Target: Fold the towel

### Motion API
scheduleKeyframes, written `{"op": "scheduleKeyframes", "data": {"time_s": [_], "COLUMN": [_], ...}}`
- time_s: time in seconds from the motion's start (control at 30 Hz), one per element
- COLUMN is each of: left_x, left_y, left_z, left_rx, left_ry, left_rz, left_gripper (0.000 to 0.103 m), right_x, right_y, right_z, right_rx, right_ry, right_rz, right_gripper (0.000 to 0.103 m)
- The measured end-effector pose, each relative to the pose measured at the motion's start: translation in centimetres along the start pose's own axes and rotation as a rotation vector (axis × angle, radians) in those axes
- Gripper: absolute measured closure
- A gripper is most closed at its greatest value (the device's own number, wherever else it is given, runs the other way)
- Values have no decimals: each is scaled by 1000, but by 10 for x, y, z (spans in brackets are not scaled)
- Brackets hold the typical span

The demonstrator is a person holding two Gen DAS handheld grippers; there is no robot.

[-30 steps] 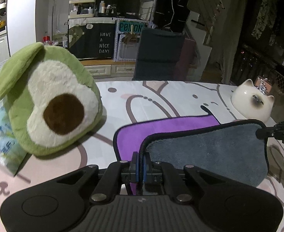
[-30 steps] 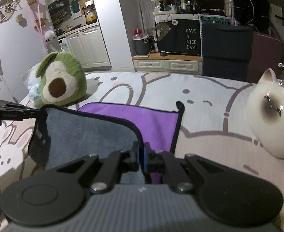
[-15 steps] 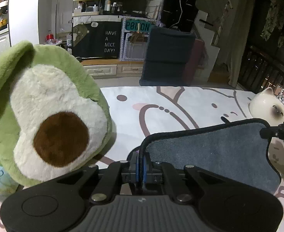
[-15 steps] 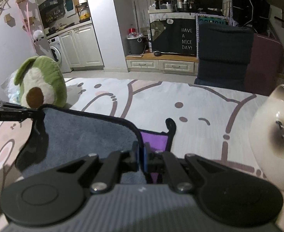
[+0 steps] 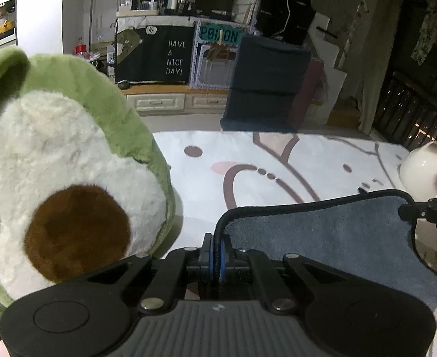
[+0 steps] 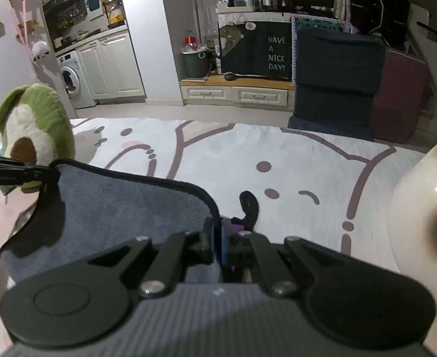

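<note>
My left gripper (image 5: 217, 255) and right gripper (image 6: 217, 244) each pinch a corner of the grey towel (image 5: 322, 235), lifted taut between them over the cat-print sheet (image 5: 278, 166) so the edge stays straight for the fold. Avocado plush (image 5: 63, 178) sits close left; risk of brushing it.

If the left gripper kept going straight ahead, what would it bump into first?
Probably nothing soon. The left gripper, shut on the towel, points past the avocado plush over open sheet; depth is unclear.
</note>
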State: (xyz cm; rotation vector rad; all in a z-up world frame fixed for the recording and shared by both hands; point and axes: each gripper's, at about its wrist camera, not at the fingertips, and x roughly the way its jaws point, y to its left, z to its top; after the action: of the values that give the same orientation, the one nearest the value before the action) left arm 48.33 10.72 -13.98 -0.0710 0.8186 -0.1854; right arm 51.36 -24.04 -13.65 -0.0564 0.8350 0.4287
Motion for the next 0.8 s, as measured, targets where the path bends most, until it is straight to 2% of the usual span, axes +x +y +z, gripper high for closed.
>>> {"op": "scheduleKeyframes", "data": {"time_s": [0.13, 0.33, 0.43, 0.47, 0.5, 0.53, 0.57, 0.6, 0.7, 0.77, 0.8], "left_x": [8, 8, 7, 7, 7, 6, 6, 5, 0, -2, -4], "left_y": [-4, -4, -5, -4, -4, -4, -4, -4, -3, -2, -3], "left_z": [2, 4, 5, 6, 5, 3, 2, 1, -2, -1, -2], "left_rx": [28, 16, 16, 9, 4, 3, 6, 8, -2, -21, -25], "left_ry": [27, 31, 27, 38, 46, 55, 65, 74, 88, 99, 100], "left_rz": [18, 29, 40, 48, 54, 64, 76, 87, 110, 107, 116], "left_gripper": [98, 98, 92, 82, 70, 64, 52, 39, 16, 6, 2], "right_x": [12, 20, 20, 18, 19, 19, 19, 17, 12, 9, 8], "right_y": [3, 3, 4, 4, 4, 2, 1, 0, 1, 0, 1], "right_z": [2, 1, 0, 0, 1, 1, 2, 2, 2, 2, 1], "right_rx": [1, 12, 10, 16, 24, 41, 56, 69, 60, 66, 65], "right_ry": [31, 58, 58, 53, 47, 41, 36, 26, 23, 30, 29], "right_rz": [-29, -61, -68, -68, -65, -59, -57, -61, -64, -70, -70], "right_gripper": [97, 97, 97, 95, 83, 69, 36, 17, 9, 1, 0]}}
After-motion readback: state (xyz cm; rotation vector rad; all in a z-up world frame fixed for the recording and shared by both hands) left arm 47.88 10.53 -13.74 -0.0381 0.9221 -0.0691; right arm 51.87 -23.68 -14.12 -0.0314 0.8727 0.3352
